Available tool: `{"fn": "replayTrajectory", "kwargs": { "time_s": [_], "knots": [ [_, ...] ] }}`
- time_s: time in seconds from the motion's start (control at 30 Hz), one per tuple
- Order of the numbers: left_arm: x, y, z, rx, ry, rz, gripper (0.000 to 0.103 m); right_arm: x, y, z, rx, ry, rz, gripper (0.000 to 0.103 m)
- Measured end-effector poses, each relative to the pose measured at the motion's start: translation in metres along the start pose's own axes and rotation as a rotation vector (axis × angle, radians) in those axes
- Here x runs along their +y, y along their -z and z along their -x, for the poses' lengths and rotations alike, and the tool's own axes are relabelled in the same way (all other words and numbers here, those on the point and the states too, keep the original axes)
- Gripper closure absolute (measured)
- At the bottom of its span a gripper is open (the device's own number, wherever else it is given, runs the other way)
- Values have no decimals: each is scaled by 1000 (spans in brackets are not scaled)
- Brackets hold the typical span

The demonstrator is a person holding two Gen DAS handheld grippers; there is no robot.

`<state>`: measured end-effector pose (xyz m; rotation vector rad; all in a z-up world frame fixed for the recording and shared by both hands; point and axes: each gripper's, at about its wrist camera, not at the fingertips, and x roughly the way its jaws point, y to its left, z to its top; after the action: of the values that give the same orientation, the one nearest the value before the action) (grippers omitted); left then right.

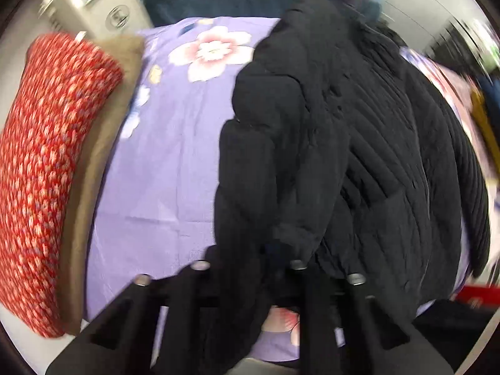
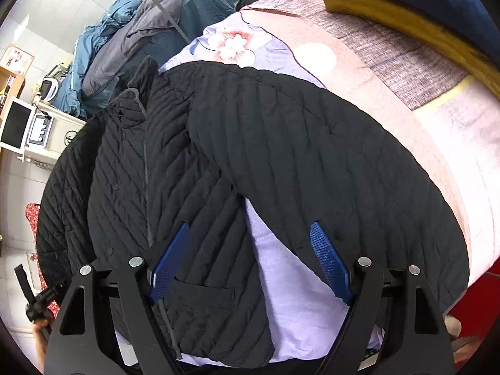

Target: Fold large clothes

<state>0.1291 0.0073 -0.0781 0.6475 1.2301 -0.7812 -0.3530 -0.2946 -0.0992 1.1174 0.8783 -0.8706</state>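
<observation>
A black quilted jacket (image 2: 218, 143) lies on a lilac flowered bed sheet (image 2: 300, 306), front up, collar toward the far side. One sleeve (image 2: 343, 162) stretches out to the right. My right gripper (image 2: 250, 234) is open, its blue pads (image 2: 170, 259) spread above the jacket's lower body and the sleeve's cuff end, holding nothing. In the left wrist view my left gripper (image 1: 250, 256) is shut on the jacket's other sleeve (image 1: 268, 162), lifted and draped over the jacket body (image 1: 390, 156). Its fingertips are hidden in the black cloth.
A red flowered pillow (image 1: 53, 162) on a tan cushion (image 1: 93, 168) lies left of the sheet (image 1: 168, 162). Blue and grey coats (image 2: 131, 37) are piled at the far end. A pink-grey blanket (image 2: 390, 62) and yellow and navy fabric (image 2: 406, 9) lie to the right. A white appliance (image 1: 93, 0) stands beyond the bed.
</observation>
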Motion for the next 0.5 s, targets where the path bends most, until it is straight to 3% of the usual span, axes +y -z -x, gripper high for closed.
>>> {"fn": "replayTrajectory", "kwargs": {
  "time_s": [0.1, 0.2, 0.33, 0.37, 0.4, 0.47, 0.5],
  "knots": [
    [18, -32, 36, -116, -134, -10, 95, -9, 7, 6, -11, 24, -12, 24],
    [65, -90, 80, -240, -264, 57, 95, -23, 12, 9, -12, 36, -51, 24],
    [100, -166, 94, -297, -394, 58, 89, -39, 21, 15, -31, 61, -94, 24],
    [106, -184, 86, -281, -421, 63, 81, -43, 23, 17, -38, 67, -105, 24],
    [112, -198, 79, -261, -435, 85, 63, -48, 25, 18, -46, 72, -118, 24],
    [125, -221, 63, -226, -465, 154, 36, -62, 29, 23, -59, 94, -156, 24],
    [134, -230, 56, -215, -474, 199, 32, -71, 32, 27, -70, 108, -178, 24]
  ]
}}
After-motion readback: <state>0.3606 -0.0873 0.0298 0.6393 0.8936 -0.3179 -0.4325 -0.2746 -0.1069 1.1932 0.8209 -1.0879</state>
